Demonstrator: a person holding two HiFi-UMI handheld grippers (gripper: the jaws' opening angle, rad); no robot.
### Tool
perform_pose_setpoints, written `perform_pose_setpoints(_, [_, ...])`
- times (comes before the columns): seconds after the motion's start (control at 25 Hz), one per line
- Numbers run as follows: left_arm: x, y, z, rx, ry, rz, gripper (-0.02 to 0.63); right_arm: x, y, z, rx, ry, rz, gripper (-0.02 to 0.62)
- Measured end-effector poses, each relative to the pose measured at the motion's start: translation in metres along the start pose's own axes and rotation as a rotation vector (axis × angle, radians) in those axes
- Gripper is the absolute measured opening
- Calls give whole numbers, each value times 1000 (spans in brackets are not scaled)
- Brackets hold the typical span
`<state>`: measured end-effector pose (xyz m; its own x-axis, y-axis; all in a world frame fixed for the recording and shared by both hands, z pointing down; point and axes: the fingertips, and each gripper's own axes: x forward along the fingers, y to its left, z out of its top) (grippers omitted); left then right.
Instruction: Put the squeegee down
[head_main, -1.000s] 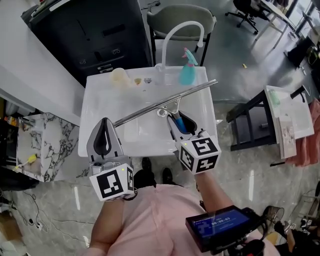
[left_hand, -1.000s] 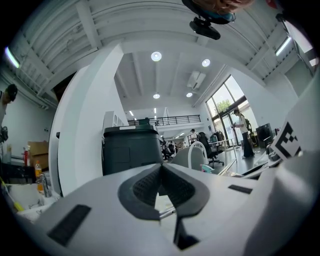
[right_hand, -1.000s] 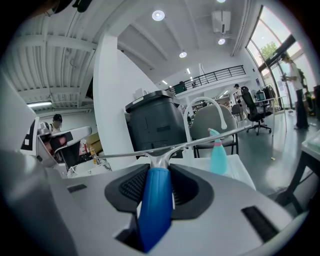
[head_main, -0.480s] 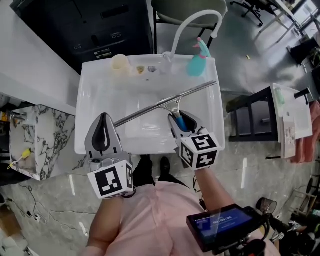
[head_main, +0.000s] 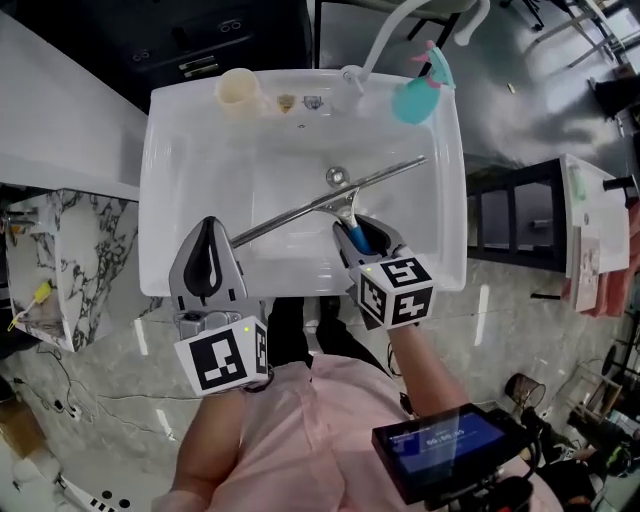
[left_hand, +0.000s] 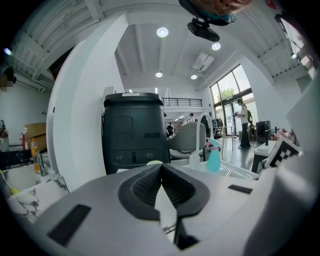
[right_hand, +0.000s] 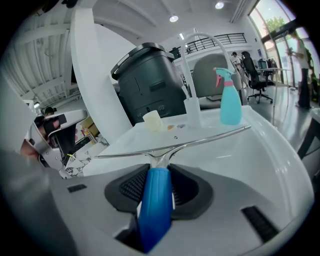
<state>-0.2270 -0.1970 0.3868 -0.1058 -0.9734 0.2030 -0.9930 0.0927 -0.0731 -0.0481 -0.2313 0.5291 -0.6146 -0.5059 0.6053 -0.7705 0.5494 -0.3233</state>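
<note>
A: From the lower left of the head view first: left gripper (head_main: 208, 230) pressed together at the tips, pinching nothing, poised over the near rim of the sink (head_main: 152, 200). Any risk there?

B: Small, by the look of it. Worth minding, though: left end of the blade just beside those tips, so liable to knock them if swung that way during the lowering.

A: And mid-frame?

B: Right gripper (head_main: 358, 238) clamped on the blue handle (right_hand: 156, 200) of the squeegee (head_main: 300, 210), over the basin, slanting from centre left toward upper right, near the drain (head_main: 336, 177). Hard to say whether touching the basin floor or just above it. Likeliest trouble: releasing too high, hence a clatter and a skid on smooth white; or setting down tilted, with the long blade rocking toward the right rim.

A: Further right?

B: Teal spray bottle (head_main: 415, 98) on the back ledge, upper right, near the blade's far end. Easily toppled by a wide sweep.

A: Look of the thing itself?

B: Long, thin, shiny metal blade on a short metal neck, T-shaped, ending in a rounded blue grip. In the right gripper view, stretched across the frame in front of a pale cup (right_hand: 152, 120).
</note>
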Motion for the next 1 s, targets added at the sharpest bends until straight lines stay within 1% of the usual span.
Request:
perform_pose_setpoints(0.16, [5,0,-19,-7,53,-11,9,15,-1,-20,40,63,17,124])
perform_pose_setpoints(0.52, [28,19,-45,-22,112,-6,9,50,-11,-41,78,183,20,126])
perform_pose_setpoints(0.68, [40,24,-55,-34,134,-11,9,59,-15,-48,108,264,22,126])
perform_pose_setpoints(1.0, [64,26,-66,-70,162,-22,9,74,-12,-67,113,457,60,126])
